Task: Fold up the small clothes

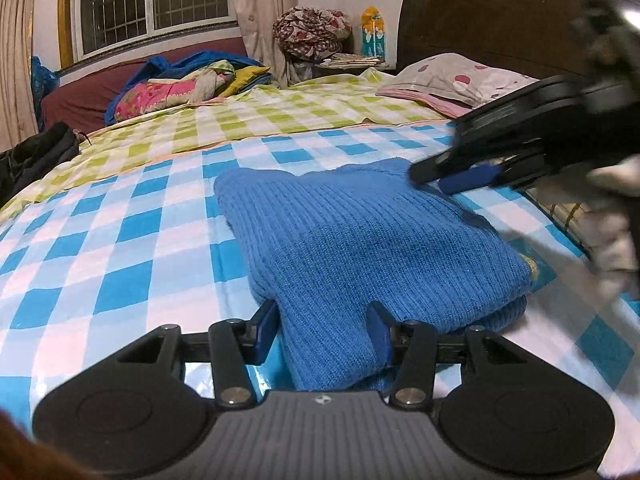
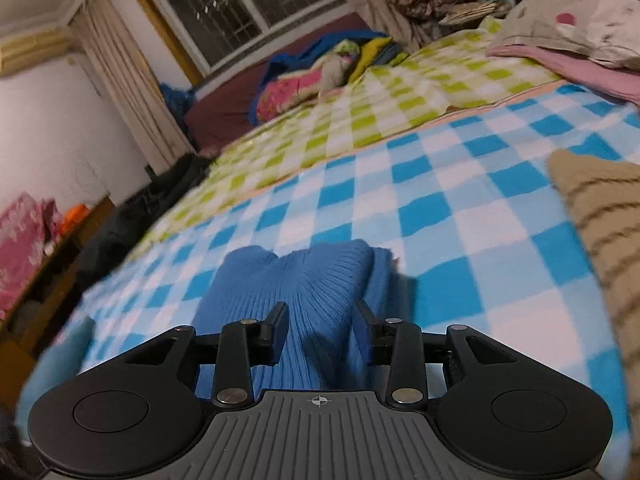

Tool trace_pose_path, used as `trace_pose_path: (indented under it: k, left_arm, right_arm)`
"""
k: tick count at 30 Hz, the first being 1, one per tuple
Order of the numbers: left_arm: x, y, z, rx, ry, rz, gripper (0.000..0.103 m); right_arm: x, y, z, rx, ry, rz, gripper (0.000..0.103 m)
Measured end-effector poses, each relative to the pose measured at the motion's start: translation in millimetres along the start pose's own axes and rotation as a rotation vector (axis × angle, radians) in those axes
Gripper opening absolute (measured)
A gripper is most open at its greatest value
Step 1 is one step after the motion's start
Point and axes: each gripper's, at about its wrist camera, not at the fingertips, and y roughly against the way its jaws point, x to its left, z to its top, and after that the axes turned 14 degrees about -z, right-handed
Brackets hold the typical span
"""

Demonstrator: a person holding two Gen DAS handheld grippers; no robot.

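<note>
Blue ribbed knit garment (image 1: 360, 232), folded into a thick pad, lying flat on the blue-and-white checked bed cover (image 1: 120, 240). In the left wrist view, near edge of it at 6 o'clock, wedged between the blue-padded fingers (image 1: 266, 328) of the left gripper (image 1: 322, 328). Jaws half closed, both pads pressed into a raised hump of the knit: clamped on the cloth.

At 2 o'clock in the same view, the right gripper (image 1: 436, 178), blurred, tips low over the far right corner of the garment.

In the right wrist view, that corner running up from 6 o'clock between the black fingers (image 2: 276, 332) of the right gripper (image 2: 320, 330), ribs fanning outward towards 12 o'clock. Jaws partly apart here, cloth lying between them, pads seemingly not biting into it: released, as far as can be told.

At 3 o'clock in that view, a beige knit piece with dark stripes (image 2: 600, 240), well apart from the blue one. Beyond, towards 12 o'clock, a green-and-white checked cover (image 2: 400, 112), and at 1 o'clock a white pillow with pink dots (image 2: 580, 12).
</note>
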Motion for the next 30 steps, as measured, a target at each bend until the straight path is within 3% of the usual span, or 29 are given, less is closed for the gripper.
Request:
trace_pose_path:
  k: [3,5,6,9,11,17,22,24,30]
  left_arm:
    - [1,1,0,-0.004,0.001,0.000,0.053]
    - [2,4,2,-0.013,-0.001,-0.003,0.053]
    - [3,7,4,-0.027,-0.001,-0.003,0.053]
    - [9,14,11,-0.079,0.009,0.009,0.054]
    - [13,12,15,-0.095,0.032,0.011,0.056]
    - [19,-7,16,-0.058,0.064,0.014,0.059]
    - [14,-16,16,-0.023,0.049,0.013,0.062]
    - [11,-11,18,-0.031,0.025,0.009,0.062]
    - [14,-3,27,-0.066,0.034,0.008,0.062]
  right_arm:
    - [7,-29,1,0.064,-0.009,-0.025,0.037]
    - [6,-33,-1,0.067,-0.032,-0.020,0.030]
    - [5,-31,-1,0.063,-0.040,-0.009,0.014]
    - [-3,-8,-4,0.019,-0.068,0.032,0.011]
    - [-13,10,-9,-0.022,-0.095,0.048,0.010]
    - [-26,8,-24,0.013,-0.164,0.037,0.010]
    - [-34,-7,-25,0.012,-0.153,-0.063,0.010]
    - [-37,-9,-24,0.017,-0.173,-0.064,0.010]
    - [-19,12,-18,-0.051,-0.052,-0.145,0.018]
